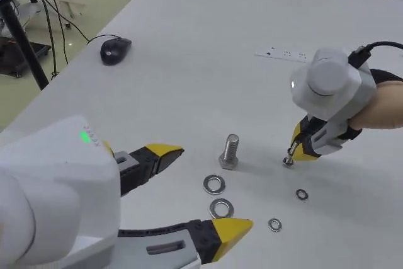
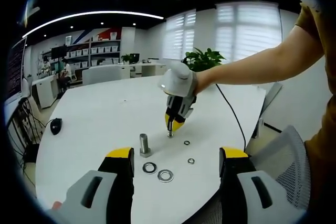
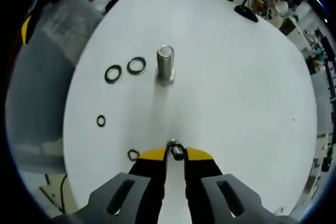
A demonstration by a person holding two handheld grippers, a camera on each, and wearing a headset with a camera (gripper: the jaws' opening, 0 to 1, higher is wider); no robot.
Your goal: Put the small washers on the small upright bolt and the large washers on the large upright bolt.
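Observation:
The large upright bolt (image 1: 231, 151) stands mid-table, with two large washers (image 1: 214, 184) (image 1: 221, 207) lying flat in front of it. Two small washers (image 1: 302, 194) (image 1: 274, 224) lie to the right. My right gripper (image 1: 291, 155) points down at the small upright bolt (image 1: 288, 162). In the right gripper view its jaws are shut on a small washer (image 3: 178, 152) right at the small bolt's top (image 3: 171, 144). My left gripper (image 1: 198, 190) is held open low at the left, with nothing between its jaws, short of the large washers (image 2: 149, 168).
A black mouse (image 1: 115, 50) with its cable lies at the far left of the white table (image 1: 189, 61). A white power strip (image 1: 283, 54) lies at the far right. An office chair (image 2: 283, 150) stands beyond the table's edge.

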